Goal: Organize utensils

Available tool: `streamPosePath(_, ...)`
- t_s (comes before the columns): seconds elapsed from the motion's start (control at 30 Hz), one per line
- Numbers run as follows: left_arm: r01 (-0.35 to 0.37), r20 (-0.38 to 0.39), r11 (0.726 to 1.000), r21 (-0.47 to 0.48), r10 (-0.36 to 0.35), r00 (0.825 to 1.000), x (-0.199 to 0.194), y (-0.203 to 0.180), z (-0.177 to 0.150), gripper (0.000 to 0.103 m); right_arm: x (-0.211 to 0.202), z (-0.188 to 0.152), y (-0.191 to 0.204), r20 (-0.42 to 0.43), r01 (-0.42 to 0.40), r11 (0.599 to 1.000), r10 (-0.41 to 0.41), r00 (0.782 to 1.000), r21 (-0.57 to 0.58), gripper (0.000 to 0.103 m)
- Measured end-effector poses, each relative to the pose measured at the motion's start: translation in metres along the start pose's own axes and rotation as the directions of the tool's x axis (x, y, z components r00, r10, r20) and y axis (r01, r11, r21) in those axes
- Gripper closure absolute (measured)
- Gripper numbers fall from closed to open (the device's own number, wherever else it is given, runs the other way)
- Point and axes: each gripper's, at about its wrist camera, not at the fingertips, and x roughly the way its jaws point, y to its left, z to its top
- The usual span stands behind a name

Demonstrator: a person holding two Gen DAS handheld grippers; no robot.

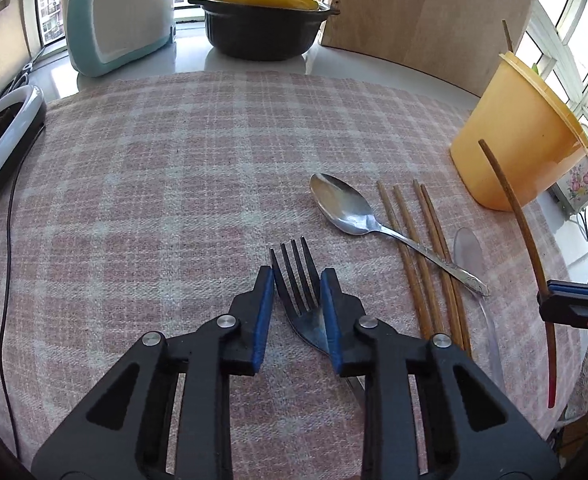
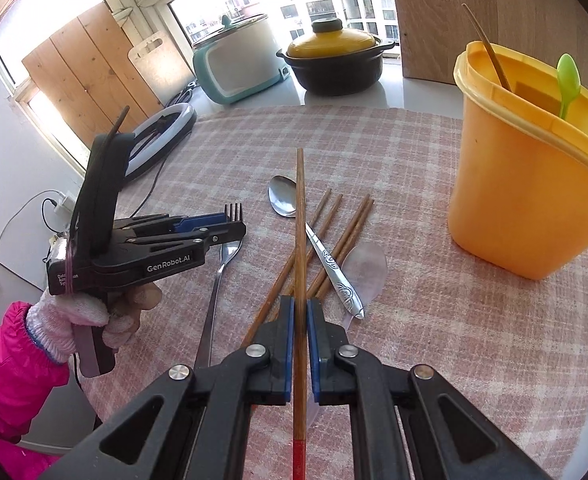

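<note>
Utensils are mostly still out on the checked cloth (image 1: 153, 168); only a chopstick and a green plastic spoon (image 2: 568, 80) stand in the yellow tub (image 2: 526, 184) at the cloth's far right, so I'd call the job early, w/ most left to do. Left gripper (image 1: 297, 284) is partly open, blue pads either side of the fork (image 1: 300, 280) near its tines and, as far as I can tell, not pressing, so no grip; the fork lies flat on the cloth. Right gripper (image 2: 300, 320) is clamped on one chopstick (image 2: 300, 216), held above the cloth & not yet in the tub. Left to sort: metal spoon (image 1: 340, 204), four loose chopsticks (image 1: 414, 256) beside it, a clear plastic spoon (image 2: 364, 272) under them, plus the fork.
</note>
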Motion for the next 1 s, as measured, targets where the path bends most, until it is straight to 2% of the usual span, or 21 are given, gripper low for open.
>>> streamPosePath(0.2,0.017,0.017,0.999,0.036,-0.018,1.000,0.001,-0.009,0.000,0.099,-0.003,-0.003,-0.005,-0.001,0.009,1.000,-0.009,1.000,0.016,0.099)
streamPosePath(0.3,-0.005,0.014,0.997,0.076,0.004,1.000,0.003,-0.017,0.002,0.099,-0.005,-0.005,-0.006,-0.003,0.013,1.000,-0.013,1.000,0.016,0.099)
streamPosePath(0.5,-0.019,-0.062,0.988,0.151,0.028,0.998,0.015,-0.028,0.015,0.099,-0.008,-0.006,-0.009,-0.001,0.020,1.000,-0.020,1.000,0.021,0.099)
streamPosePath(0.63,-0.031,-0.069,0.981,0.189,0.044,0.997,0.013,-0.032,0.015,0.101,-0.011,-0.006,-0.010,0.007,0.023,1.000,-0.023,1.000,0.019,0.099)
streamPosePath(0.73,0.004,-0.035,0.992,0.122,0.000,0.999,-0.004,-0.027,0.014,0.103,-0.018,-0.006,-0.012,0.028,0.024,0.999,-0.025,0.999,0.030,0.099)
streamPosePath(0.87,0.042,0.053,0.998,0.057,-0.045,0.998,-0.036,-0.023,0.019,0.103,-0.032,-0.006,-0.014,0.064,0.023,0.999,-0.026,0.998,0.044,0.099)
streamPosePath(1.0,0.047,0.129,0.998,0.041,-0.052,0.990,-0.064,-0.025,0.027,0.103,-0.046,-0.003,-0.017,0.104,0.029,0.998,-0.034,0.994,0.050,0.099)
